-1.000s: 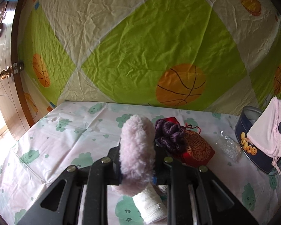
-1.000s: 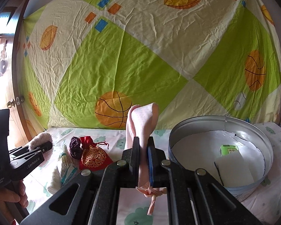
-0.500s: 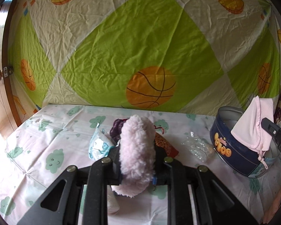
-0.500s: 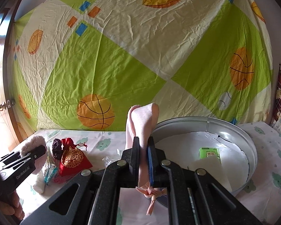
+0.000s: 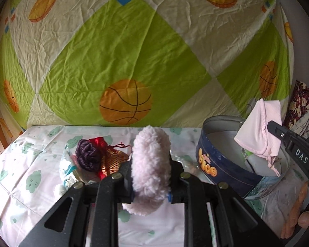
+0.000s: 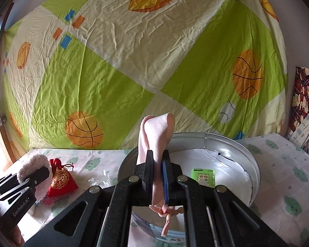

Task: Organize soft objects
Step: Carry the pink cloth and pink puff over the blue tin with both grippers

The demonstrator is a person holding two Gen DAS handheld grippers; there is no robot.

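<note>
Much of the table behind the left gripper (image 5: 150, 182) is blocked by the fluffy white pad (image 5: 151, 168) pinched between its fingers, and the clear plastic wrapper (image 5: 67, 165) beside the purple yarn bundle (image 5: 88, 155) is too crumpled to read. The pad is thick, woolly and faintly pink, standing on edge above the cloud-print tablecloth (image 5: 31, 177), near the red embroidered pouch (image 5: 111, 160). The right gripper (image 6: 158, 177) is clamped on a pale pink cloth (image 6: 155, 140), a thin dotted fabric folded upright with a knotted cord dangling below the fingers; it hangs over the near rim of the round tin (image 6: 251, 160). The gripper body hides the tin's front wall in the right wrist view. Inside the tin lie white paper lining and a green packet (image 6: 203, 178) whose print is unreadable. A basketball-pattern sheet (image 6: 134, 61) fills the background.
</note>
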